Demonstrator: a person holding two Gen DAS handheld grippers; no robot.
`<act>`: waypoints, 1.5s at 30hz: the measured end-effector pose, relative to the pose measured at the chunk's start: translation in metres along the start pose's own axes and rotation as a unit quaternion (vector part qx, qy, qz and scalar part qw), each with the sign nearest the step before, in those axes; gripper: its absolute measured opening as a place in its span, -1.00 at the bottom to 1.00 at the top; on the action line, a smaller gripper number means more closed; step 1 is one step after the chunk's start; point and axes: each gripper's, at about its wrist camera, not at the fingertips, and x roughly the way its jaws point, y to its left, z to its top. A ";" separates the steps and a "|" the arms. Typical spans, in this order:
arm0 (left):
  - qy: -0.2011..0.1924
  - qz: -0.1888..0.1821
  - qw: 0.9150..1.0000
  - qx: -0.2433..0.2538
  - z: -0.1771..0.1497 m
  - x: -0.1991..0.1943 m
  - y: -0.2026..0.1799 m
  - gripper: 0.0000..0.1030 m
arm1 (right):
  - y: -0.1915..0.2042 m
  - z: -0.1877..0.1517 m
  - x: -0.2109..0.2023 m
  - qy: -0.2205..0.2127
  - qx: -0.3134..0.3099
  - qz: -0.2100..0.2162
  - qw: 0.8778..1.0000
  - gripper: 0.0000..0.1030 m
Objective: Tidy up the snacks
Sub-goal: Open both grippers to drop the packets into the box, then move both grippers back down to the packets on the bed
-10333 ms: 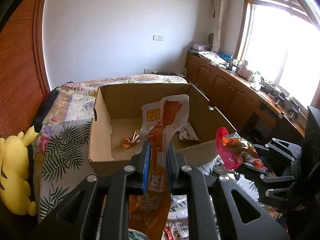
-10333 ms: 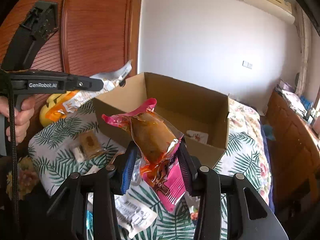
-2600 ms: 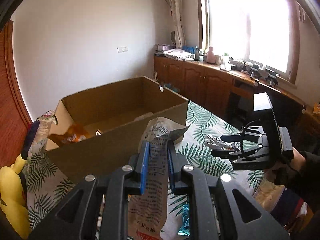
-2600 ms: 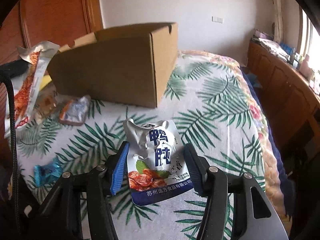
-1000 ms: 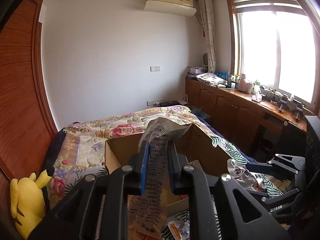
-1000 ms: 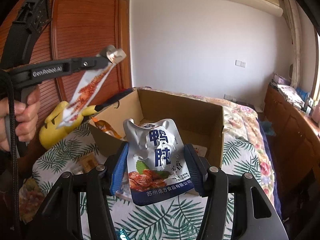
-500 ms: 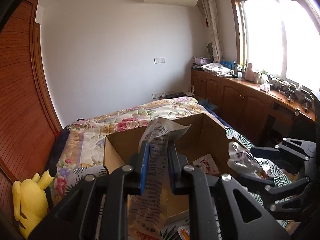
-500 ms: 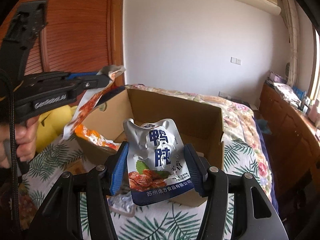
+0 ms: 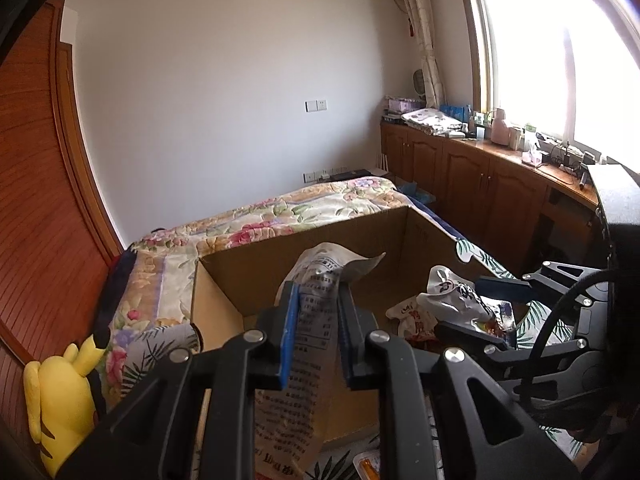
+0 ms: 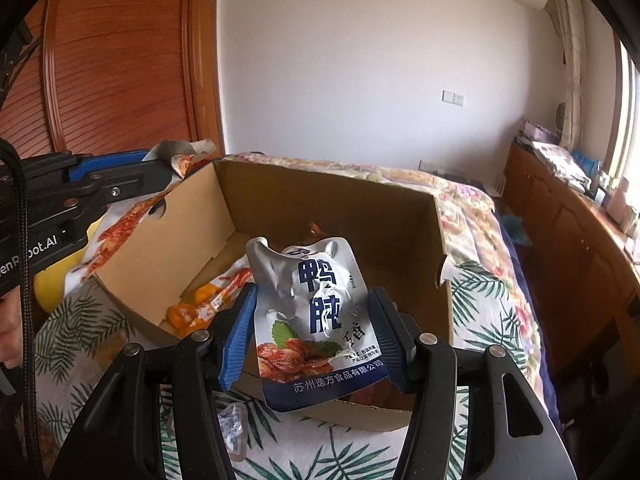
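Note:
An open cardboard box (image 10: 320, 208) stands on the leaf-print bedspread (image 10: 480, 320). My right gripper (image 10: 312, 296) is shut on a silver and blue pouch (image 10: 316, 320), held upright above the box's near wall. My left gripper (image 9: 316, 300) holds a long white packet (image 9: 332, 260) that hangs between its pads over the box (image 9: 248, 280); its jaws are opening. In the right wrist view the left gripper (image 10: 160, 172) is at the box's left wall, its packet (image 10: 120, 224) dangling there. In the left wrist view the right gripper (image 9: 492, 312) and its pouch (image 9: 456, 296) are at right.
An orange packet (image 10: 204, 308) and another packet (image 9: 412, 316) lie inside the box. A small clear wrapper (image 10: 234, 428) lies on the bedspread in front of it. A yellow plush toy (image 9: 60, 392) sits at the left. Wooden cabinets (image 9: 480, 184) run along the right under the window.
Both grippers have come closer to the box and lower, each with its packet. The left packet now hangs at the box's left wall, and the pouch stands over the box's near wall.

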 end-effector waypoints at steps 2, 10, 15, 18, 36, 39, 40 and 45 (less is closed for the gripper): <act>0.005 -0.004 1.000 -0.007 -0.002 0.002 0.001 -0.58 | 0.002 0.000 0.005 0.006 0.000 0.002 1.000 0.13; 0.009 -0.009 1.000 -0.017 -0.007 0.002 0.005 -0.32 | -0.002 -0.002 0.019 0.021 0.003 -0.005 1.000 0.17; 0.008 -0.014 1.000 -0.018 -0.009 -0.004 0.006 -0.32 | -0.007 0.000 0.025 0.027 0.015 -0.004 1.000 0.24; 0.006 -0.019 1.000 -0.018 -0.012 -0.011 0.007 -0.32 | -0.002 0.001 0.023 0.025 0.019 -0.001 1.000 0.27; 0.013 -0.047 0.998 -0.042 -0.052 -0.052 0.019 -0.31 | 0.024 -0.022 -0.054 -0.032 0.001 0.049 0.998 0.28; 0.011 -0.055 0.997 -0.046 -0.058 -0.061 0.017 -0.30 | 0.030 -0.031 -0.065 -0.035 -0.006 0.056 0.998 0.28; 0.011 -0.057 0.997 -0.045 -0.061 -0.062 0.018 -0.30 | 0.033 -0.034 -0.067 -0.035 -0.008 0.057 0.998 0.28; 0.013 -0.067 0.997 -0.044 -0.070 -0.069 0.013 -0.27 | 0.049 -0.053 -0.074 -0.030 -0.027 0.063 0.997 0.28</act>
